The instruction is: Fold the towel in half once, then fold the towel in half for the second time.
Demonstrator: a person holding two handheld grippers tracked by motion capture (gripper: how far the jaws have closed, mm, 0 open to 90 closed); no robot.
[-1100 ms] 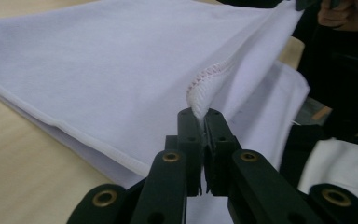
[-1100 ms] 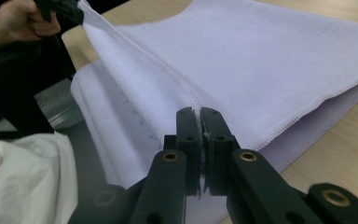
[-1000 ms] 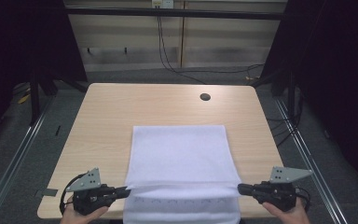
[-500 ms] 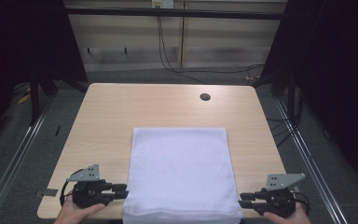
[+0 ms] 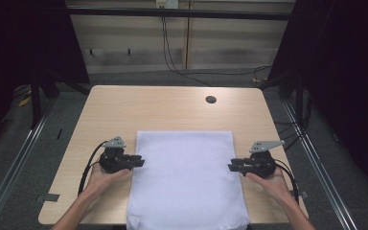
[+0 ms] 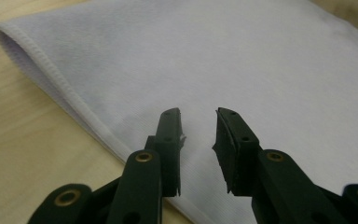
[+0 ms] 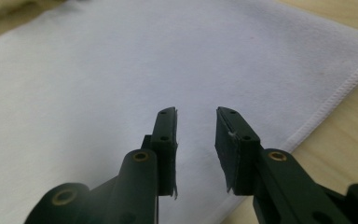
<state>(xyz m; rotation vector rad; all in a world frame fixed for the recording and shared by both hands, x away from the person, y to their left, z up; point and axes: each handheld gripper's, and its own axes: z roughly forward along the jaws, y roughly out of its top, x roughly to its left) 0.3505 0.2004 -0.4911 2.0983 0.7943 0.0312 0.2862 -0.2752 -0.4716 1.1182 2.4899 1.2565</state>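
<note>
Cloth: the white cloth (image 5: 186, 179) lies flat on the near half of the surface (image 5: 172, 108), its near edge at the surface's front rim.
My left fingers (image 5: 139, 161): at the cloth's 9 o'clock edge, over its hem, parted with nothing between them; they have just been closing a little.
My right fingers (image 5: 232, 166): at the cloth's 3 o'clock edge, partly open, gripping nothing.

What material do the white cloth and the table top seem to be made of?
White rectangular cloth: apparently soft woven or knitted fabric, matte, with a fine ribbed texture and a stitched hem. Light tan table top: probably wood or wood-look laminate, smooth, with faint grain lines.
</note>
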